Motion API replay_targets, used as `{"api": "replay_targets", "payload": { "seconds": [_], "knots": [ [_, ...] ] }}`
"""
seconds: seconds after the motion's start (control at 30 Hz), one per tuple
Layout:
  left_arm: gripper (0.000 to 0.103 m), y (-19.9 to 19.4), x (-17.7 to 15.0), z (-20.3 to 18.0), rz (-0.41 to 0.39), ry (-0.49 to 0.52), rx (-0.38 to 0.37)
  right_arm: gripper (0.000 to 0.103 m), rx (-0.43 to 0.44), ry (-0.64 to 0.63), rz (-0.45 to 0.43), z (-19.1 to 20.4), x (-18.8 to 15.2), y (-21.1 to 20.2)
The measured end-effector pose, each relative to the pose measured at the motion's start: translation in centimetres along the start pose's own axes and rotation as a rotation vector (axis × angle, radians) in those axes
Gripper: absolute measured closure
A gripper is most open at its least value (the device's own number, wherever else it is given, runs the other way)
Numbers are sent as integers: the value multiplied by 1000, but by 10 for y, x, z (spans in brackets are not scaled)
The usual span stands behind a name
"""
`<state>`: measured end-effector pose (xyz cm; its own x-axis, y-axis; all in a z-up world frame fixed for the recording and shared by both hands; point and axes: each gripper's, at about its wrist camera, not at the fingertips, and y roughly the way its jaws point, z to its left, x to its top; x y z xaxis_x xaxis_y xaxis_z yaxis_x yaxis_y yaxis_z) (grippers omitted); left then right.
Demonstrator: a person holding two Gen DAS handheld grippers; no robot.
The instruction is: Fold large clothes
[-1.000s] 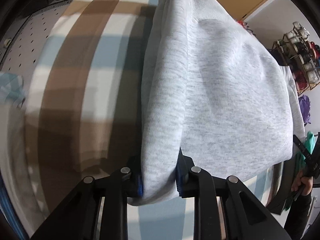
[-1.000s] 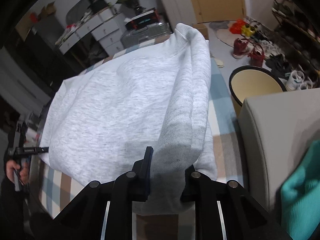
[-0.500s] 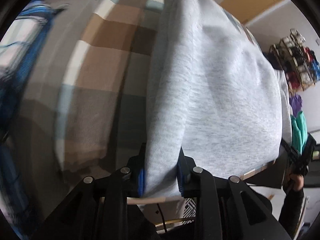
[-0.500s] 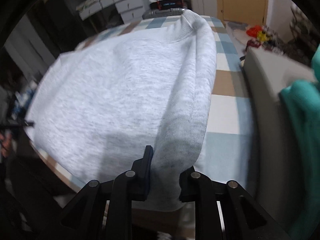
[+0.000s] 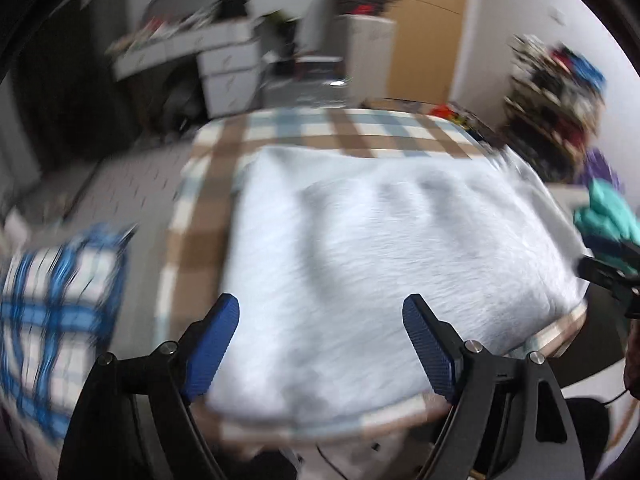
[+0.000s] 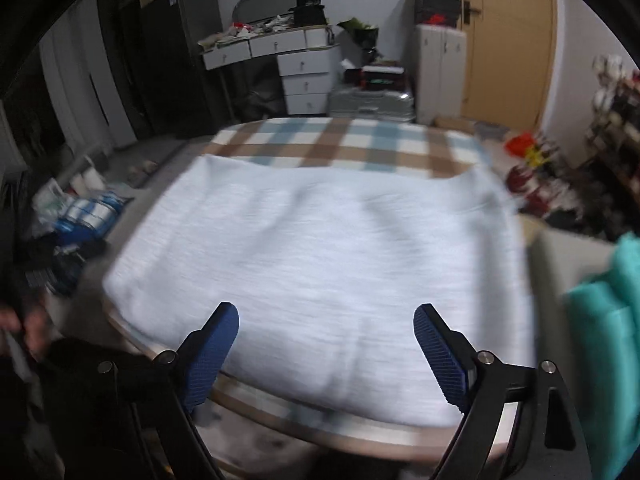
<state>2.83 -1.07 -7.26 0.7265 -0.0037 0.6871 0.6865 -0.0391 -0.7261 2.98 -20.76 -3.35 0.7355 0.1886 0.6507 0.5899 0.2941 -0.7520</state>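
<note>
Grey sweatshirt (image 6: pixel 320 264) lies flat on our checked worktop (image 6: pixel 328 140); left hand-held gripper (image 5: pixel 320 312) and right hand-held gripper (image 6: pixel 326 320) are opening, empty, letting the fold settle.

My left gripper (image 5: pixel 320 312) has two matte black fingers, each faced with a ribbed blue pad (image 5: pixel 212 350) and pinned by round silver screws. My right gripper (image 6: pixel 326 320) is built the same: angular black arms, blue grooved pads (image 6: pixel 438 354), silver screw heads at the joints. A dark sleeve (image 6: pixel 76 360) shows at the lower left of its view.
</note>
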Motion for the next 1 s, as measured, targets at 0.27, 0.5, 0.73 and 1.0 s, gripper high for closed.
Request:
{"api": "replay_targets", "payload": {
  "seconds": [0.27,0.5,0.73,1.0],
  "knots": [
    [22,35,-19,-7,57,28,-46,17,-39,84,96,-6,-43,77],
    [22,27,-24,-24,125,46,-80,15,-170,-30,125,10,-43,93],
    [22,22,-38,-24,126,31,-33,10,-133,-1,76,3,-43,88],
    [22,-18,-34,-34,-39,27,-270,10,-225,275,-163,-36,-51,12]
  ]
}}
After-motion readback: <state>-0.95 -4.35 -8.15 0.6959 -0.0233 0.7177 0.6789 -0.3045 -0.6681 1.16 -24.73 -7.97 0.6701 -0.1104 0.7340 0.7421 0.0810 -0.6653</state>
